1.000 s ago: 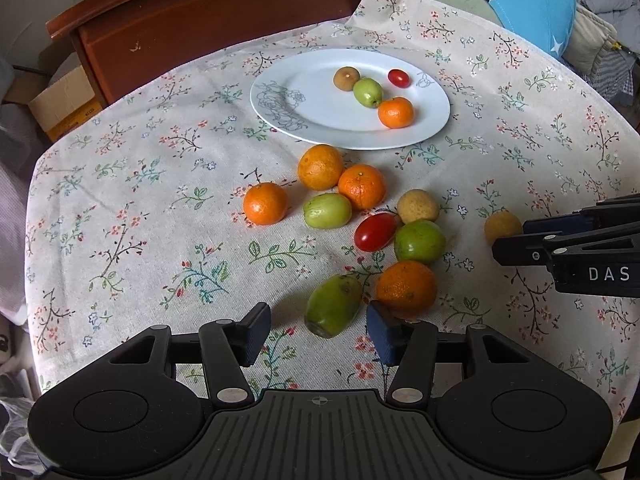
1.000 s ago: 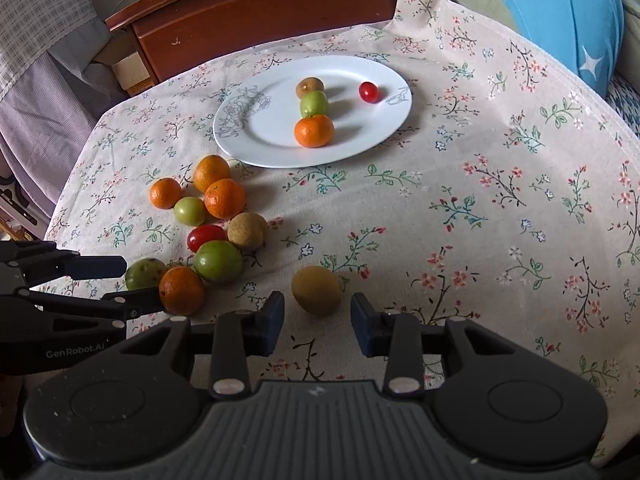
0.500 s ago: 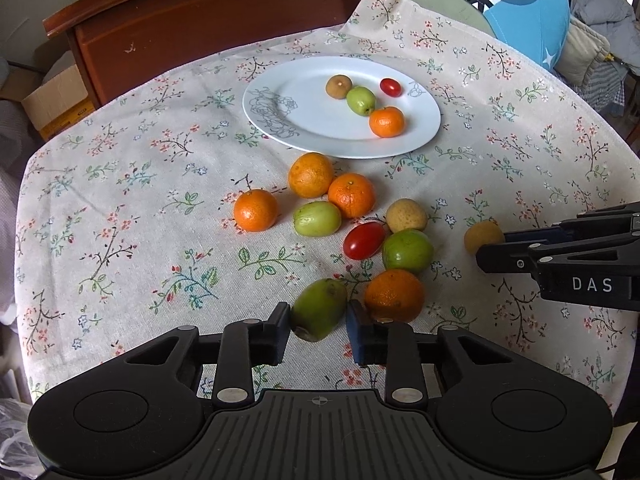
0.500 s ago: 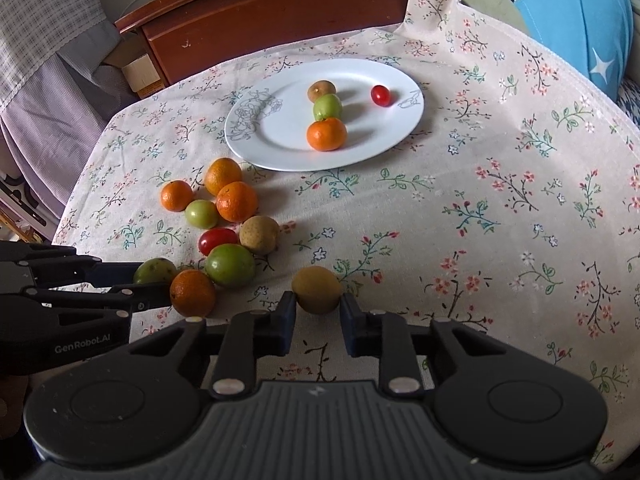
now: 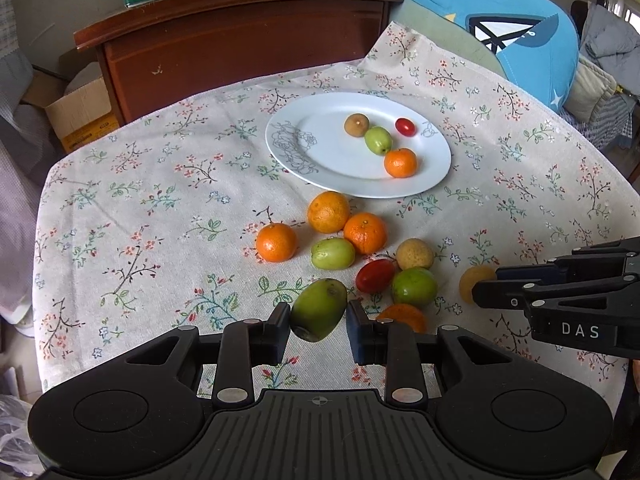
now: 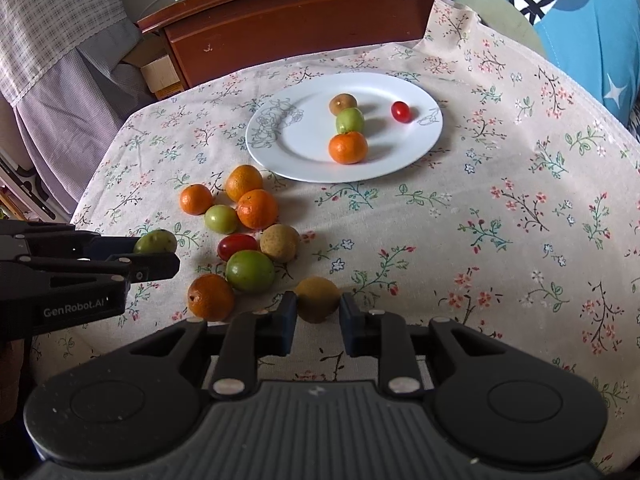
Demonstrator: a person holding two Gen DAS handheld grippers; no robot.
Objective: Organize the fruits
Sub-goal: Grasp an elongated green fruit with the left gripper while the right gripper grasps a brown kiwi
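Note:
My left gripper (image 5: 319, 323) is shut on an oblong green fruit (image 5: 319, 309), held just above the cloth; the same fruit (image 6: 155, 241) shows in the right wrist view between that gripper's fingers (image 6: 152, 266). My right gripper (image 6: 318, 314) is shut on a round brown fruit (image 6: 318, 299), seen from the left wrist as a yellowish ball (image 5: 474, 283). A white plate (image 5: 332, 160) farther back holds a brown fruit, a green one, a cherry tomato and a tangerine (image 5: 400, 162). Loose tangerines, green fruits, a tomato and a brown fruit cluster in front of the plate (image 6: 280, 136).
The round table wears a floral cloth (image 5: 160, 208) that drops off at the near and side edges. A dark wooden cabinet (image 5: 248, 44) stands behind it, a cardboard box (image 5: 80, 116) at its left, and a blue cushion (image 6: 580, 20) at the right.
Both grippers have gone from open to shut: the left on the oblong green fruit, the right on the brown fruit. The green fruit now sits a little higher off the cloth.

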